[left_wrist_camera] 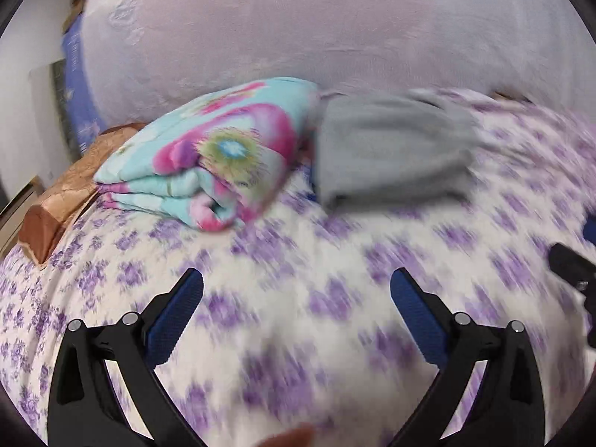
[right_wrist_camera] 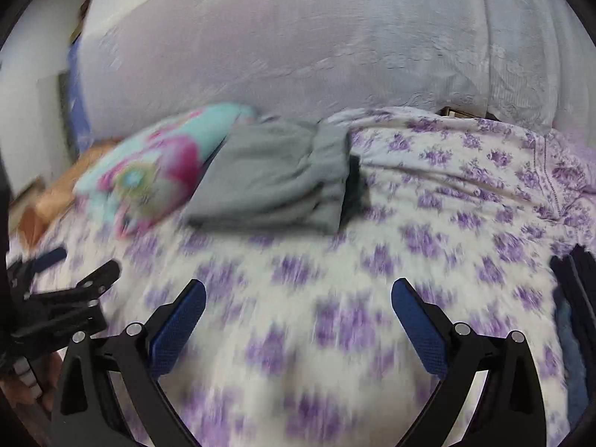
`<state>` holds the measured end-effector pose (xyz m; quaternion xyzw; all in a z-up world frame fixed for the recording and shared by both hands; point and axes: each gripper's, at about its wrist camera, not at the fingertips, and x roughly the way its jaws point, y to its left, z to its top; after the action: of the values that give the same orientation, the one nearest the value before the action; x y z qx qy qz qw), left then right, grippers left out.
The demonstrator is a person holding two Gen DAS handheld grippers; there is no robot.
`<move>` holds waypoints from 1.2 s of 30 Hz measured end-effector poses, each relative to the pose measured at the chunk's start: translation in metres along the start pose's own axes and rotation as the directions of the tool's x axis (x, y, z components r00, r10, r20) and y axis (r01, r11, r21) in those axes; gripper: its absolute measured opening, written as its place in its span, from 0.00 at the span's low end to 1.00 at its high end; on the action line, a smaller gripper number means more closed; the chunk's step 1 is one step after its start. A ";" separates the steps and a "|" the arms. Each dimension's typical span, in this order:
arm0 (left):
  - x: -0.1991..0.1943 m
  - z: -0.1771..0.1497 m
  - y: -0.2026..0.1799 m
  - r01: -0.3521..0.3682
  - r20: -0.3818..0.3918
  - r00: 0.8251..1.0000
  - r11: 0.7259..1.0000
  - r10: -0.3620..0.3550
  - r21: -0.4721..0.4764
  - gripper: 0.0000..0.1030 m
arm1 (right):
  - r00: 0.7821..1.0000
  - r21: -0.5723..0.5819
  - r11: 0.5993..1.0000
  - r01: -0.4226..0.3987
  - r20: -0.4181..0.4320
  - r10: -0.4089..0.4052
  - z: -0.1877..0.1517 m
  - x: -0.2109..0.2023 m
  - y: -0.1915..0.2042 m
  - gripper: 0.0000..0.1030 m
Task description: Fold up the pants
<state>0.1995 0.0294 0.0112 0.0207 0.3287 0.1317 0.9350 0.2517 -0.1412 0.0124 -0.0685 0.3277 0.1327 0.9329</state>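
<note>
Both my left gripper (left_wrist_camera: 297, 285) and right gripper (right_wrist_camera: 298, 290) have jaws spread wide, gripping nothing. The gray pants (right_wrist_camera: 273, 177) sit folded well ahead of them on the bed (right_wrist_camera: 372, 279), beside a floral blanket (left_wrist_camera: 208, 158). Folding looks basically done; next I'd maybe just tidy it.

A bed (right_wrist_camera: 335, 298) with a purple-flowered white sheet stands against a pale curtain (right_wrist_camera: 279, 37), beside a white wall (left_wrist_camera: 33, 111).

The left gripper (left_wrist_camera: 297, 285) and the right gripper (right_wrist_camera: 298, 294) are both hovering side by side, each pointing forward with its two blue-padded fingers (right_wrist_camera: 419, 320) spread wide apart, gripping nothing.
</note>
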 end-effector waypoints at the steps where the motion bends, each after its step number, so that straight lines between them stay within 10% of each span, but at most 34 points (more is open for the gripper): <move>1: -0.012 -0.009 -0.004 0.017 0.007 1.000 1.000 -0.017 0.021 0.95 | 1.000 0.000 1.000 0.015 0.015 -0.015 -0.010 -0.013 0.003 0.97; 16: -0.040 -0.068 -0.004 0.092 -0.031 0.995 0.995 -0.093 -0.031 0.95 | 0.978 0.102 0.984 0.144 0.135 -0.157 -0.079 -0.065 0.016 0.97; 36: -0.035 -0.077 -0.006 0.150 -0.062 0.986 0.985 -0.156 -0.084 0.95 | 0.992 0.168 0.985 0.041 0.112 -0.060 -0.086 -0.059 0.007 0.97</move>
<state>0.1270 0.0106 -0.0286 -0.0461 0.3558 0.0731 0.9306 0.1541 -0.1653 -0.0179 0.0086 0.2808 0.0852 0.9559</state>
